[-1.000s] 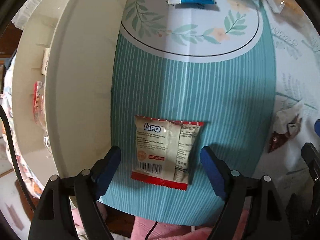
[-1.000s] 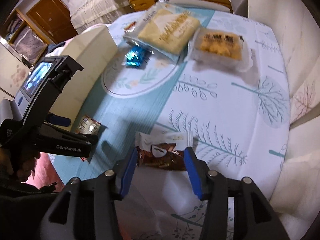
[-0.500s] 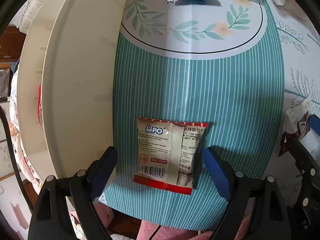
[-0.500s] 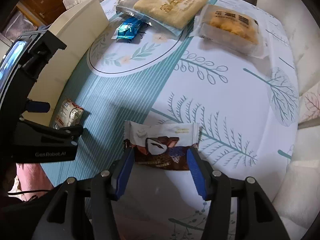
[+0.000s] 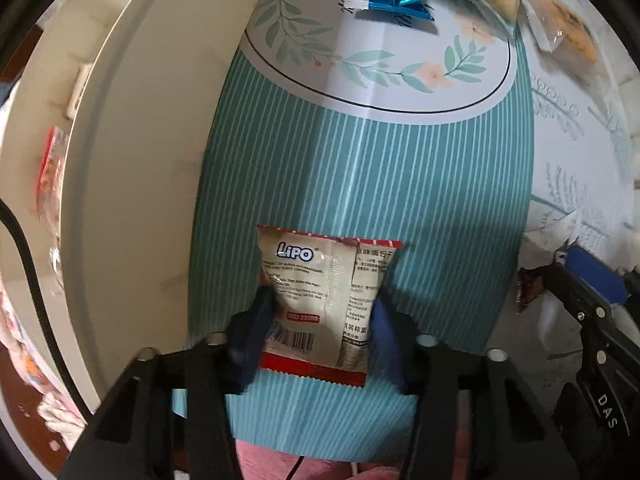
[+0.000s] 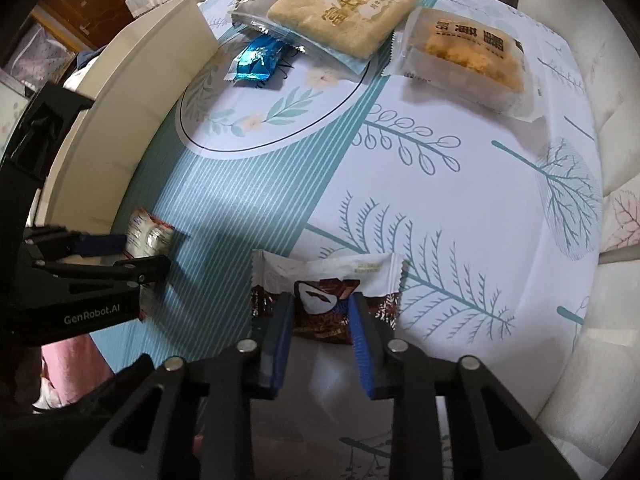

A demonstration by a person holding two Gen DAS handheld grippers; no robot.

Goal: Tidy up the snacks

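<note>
**Both claws closed on snack packets**

My left claw (image 5: pixel 320 320) points straight down over the striped teal part of the desk (image 5: pixel 400 184). Its jaws have just been closing and now pinch the cream Lipo packet (image 5: pixel 320 292) from both sides; the blue pads dent the wrapper at its lower half. The packet lies flat on the cloth, just beside the cream tray (image 5: pixel 140 160) at its left.

My right claw (image 6: pixel 322 320) has also just been closing. Its jaws now press on the brown-and-white chocolate snack packet (image 6: pixel 324 280), gripping the middle, with the wrapper ends sticking out on both sides. The packet rests on the white, tree-printed part of the cloth.

Farther away on the desk: a blue foil candy (image 6: pixel 256 62) inside the floral ring, a large cake packet (image 6: pixel 344 12) overlapping the ring's far edge, and a crumb-topped bun packet (image 6: pixel 468 56) to its right.
</note>
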